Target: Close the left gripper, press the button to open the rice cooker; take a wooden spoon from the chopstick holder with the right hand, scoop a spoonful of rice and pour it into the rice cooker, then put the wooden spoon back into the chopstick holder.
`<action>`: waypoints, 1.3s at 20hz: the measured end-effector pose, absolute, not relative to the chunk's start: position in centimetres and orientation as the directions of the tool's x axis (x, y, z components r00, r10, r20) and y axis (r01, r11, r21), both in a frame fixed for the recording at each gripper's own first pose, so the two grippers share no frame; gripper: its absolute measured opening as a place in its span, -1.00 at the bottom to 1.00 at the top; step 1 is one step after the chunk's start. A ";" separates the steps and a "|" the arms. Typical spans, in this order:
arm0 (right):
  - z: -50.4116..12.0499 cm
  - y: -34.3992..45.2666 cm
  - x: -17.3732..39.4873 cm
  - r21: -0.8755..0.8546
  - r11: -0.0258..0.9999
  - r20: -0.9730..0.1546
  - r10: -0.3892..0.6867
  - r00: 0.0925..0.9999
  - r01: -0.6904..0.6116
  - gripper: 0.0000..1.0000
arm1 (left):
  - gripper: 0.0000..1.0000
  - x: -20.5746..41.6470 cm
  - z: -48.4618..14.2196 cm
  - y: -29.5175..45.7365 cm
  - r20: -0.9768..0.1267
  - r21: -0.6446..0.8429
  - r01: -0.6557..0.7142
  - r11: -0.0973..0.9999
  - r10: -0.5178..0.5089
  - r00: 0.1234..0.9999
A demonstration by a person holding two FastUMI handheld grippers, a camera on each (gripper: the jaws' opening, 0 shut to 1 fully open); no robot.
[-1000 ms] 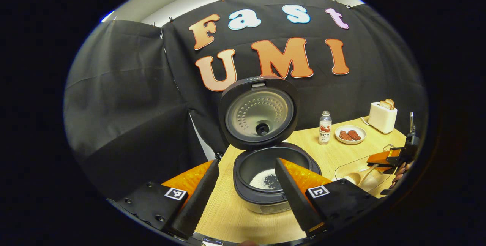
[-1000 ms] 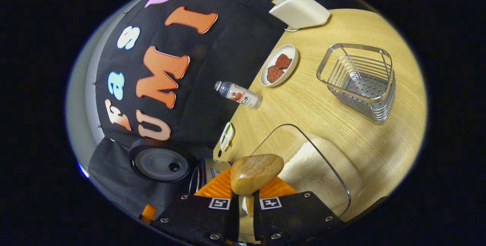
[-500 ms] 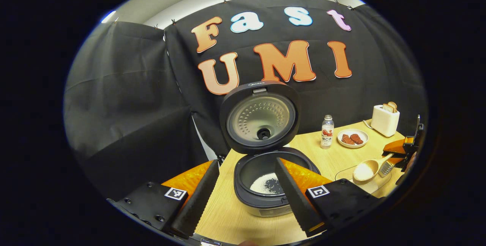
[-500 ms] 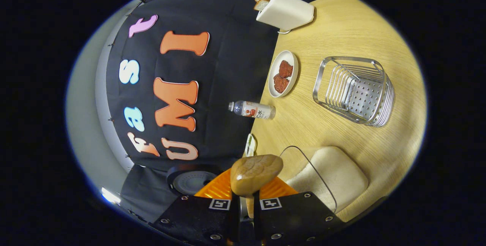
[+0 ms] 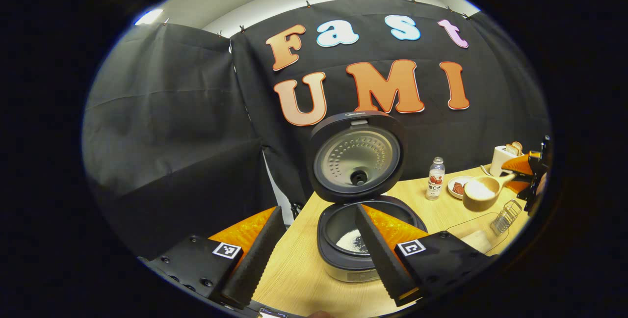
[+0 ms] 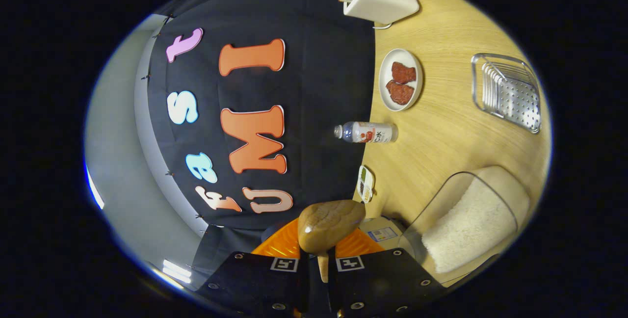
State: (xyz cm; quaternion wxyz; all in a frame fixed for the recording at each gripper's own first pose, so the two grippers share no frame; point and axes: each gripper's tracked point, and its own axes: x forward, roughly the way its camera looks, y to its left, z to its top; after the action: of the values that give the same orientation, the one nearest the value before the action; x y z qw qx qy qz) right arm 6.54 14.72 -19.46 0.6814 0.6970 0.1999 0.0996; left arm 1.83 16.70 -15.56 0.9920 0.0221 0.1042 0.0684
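One light wooden desk (image 5: 299, 278) fills a booth hung with black cloth. From left: the left gripper (image 5: 316, 254), its fingers spread wide and holding nothing, hovers before the rice cooker (image 5: 365, 239) (lid up, a little rice inside). A bottle (image 5: 434, 185) and plate of meat (image 5: 457, 186) stand near the back edge. The right gripper (image 6: 318, 264) clamps the wooden spoon (image 5: 481, 193), heaped with rice, above the desk. Beside it sit a clear tub of rice (image 6: 471, 220) and the wire chopstick holder (image 6: 508, 92).

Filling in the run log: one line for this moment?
lid: open | wooden spoon: loaded, in right tongs | left tongs: open, idle
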 end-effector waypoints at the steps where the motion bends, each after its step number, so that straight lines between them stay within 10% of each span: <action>1: -18.4 15.9 7.3 0.991 -0.007 -0.115 0.435 0.893 0.131 -0.72 | 0.84 1.4 -15.5 17.2 -0.203 0.057 -0.141 0.988 0.150 0.968; 16: -17.2 32.4 13.3 0.759 0.641 -0.313 0.518 0.796 -0.119 -0.72 | 0.86 -0.7 -17.1 21.5 -0.211 0.067 -0.216 0.974 0.225 0.951; 26: -16.3 35.3 13.1 0.362 0.870 -0.349 0.460 0.816 -0.336 -0.72 | 1.00 -0.8 -17.4 21.9 -0.212 0.066 -0.201 0.977 0.210 0.954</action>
State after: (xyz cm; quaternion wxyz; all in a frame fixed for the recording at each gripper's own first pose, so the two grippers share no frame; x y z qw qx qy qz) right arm 13.08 35.28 -16.35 0.9421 0.1434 0.2172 0.2113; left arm -0.78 21.91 -17.43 0.9883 0.0217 0.1097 0.1040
